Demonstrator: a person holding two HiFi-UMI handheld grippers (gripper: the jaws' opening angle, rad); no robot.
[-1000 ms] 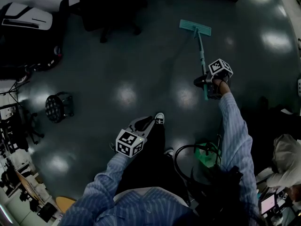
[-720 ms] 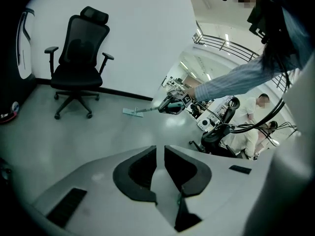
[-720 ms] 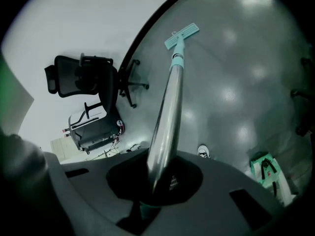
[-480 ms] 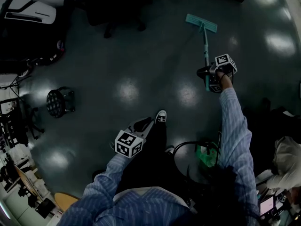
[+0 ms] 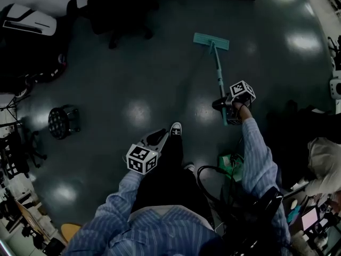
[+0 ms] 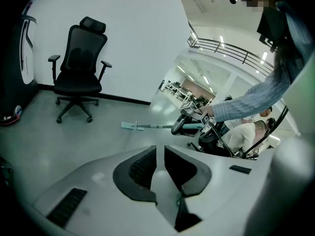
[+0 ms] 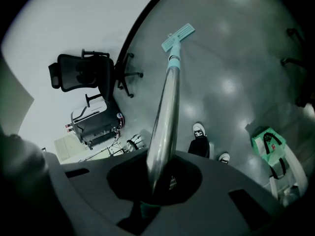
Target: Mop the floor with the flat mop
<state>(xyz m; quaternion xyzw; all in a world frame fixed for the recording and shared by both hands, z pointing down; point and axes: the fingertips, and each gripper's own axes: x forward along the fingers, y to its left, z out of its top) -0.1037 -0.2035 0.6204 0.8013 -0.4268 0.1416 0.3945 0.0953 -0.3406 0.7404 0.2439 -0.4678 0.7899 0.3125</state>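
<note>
Right of the office chair (image 5: 120, 9) in the head view, the flat mop (image 5: 217, 71) is set with its head flat on the floor (image 5: 144, 73). Its handle is clamped between the jaws of the right gripper (image 5: 222, 105). The left gripper (image 5: 154, 139), well apart from the chair, is held closed on nothing.

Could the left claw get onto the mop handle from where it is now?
Probably yes, with a reach. The left claw is shut and empty by the person's leg; the mop handle, clamped in the right claw, lies to its right with no furniture between. Its jaws would have to open first.
</note>
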